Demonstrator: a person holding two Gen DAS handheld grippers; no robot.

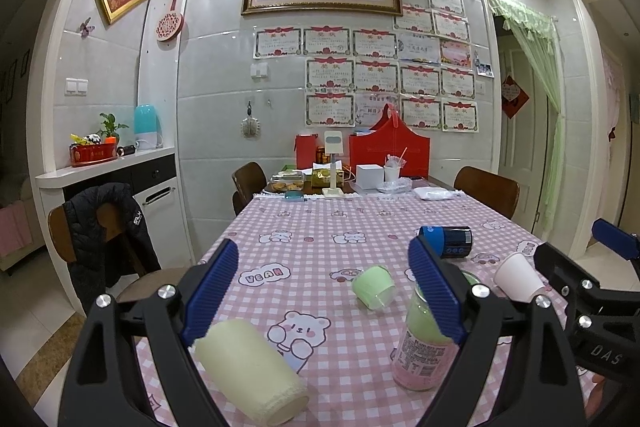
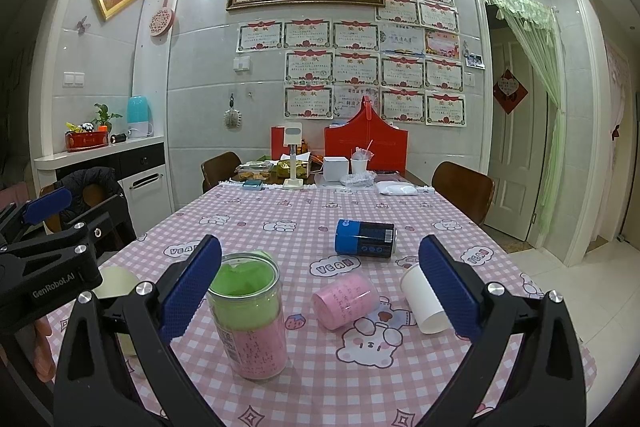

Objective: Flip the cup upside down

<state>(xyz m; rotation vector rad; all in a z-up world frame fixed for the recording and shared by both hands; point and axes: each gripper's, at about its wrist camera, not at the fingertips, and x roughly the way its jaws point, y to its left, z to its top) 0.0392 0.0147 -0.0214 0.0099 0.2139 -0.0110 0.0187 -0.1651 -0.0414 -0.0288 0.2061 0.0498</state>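
A dining table covered in a pink checked cloth [image 2: 304,211] with cartoon bears holds several cups lying on their sides around one upright clear jar [image 2: 250,315], filled green over pink. Taking that jar as the landmark: a pale yellow cup [image 1: 250,371] lies to its left with its open end toward the camera, a green cup [image 1: 374,287] lies just behind it, a pink cup [image 2: 346,301] lies just to its right, a white paper cup [image 2: 424,303] lies further right, and a dark blue can [image 2: 365,239] lies well behind.

The left gripper [image 1: 324,291] hovers above the yellow cup with its jaws spread wide, holding nothing. The right gripper [image 2: 320,291] is likewise spread and empty, framing the jar and the pink cup.

No cup has been turned mouth-down yet, so the task looks barely started. To do the step well, pick one fallen cup, close the fingers across its sides near the middle, lift it clear of the cloth, rotate the wrist until the open end faces down, and set it flat without knocking the jar
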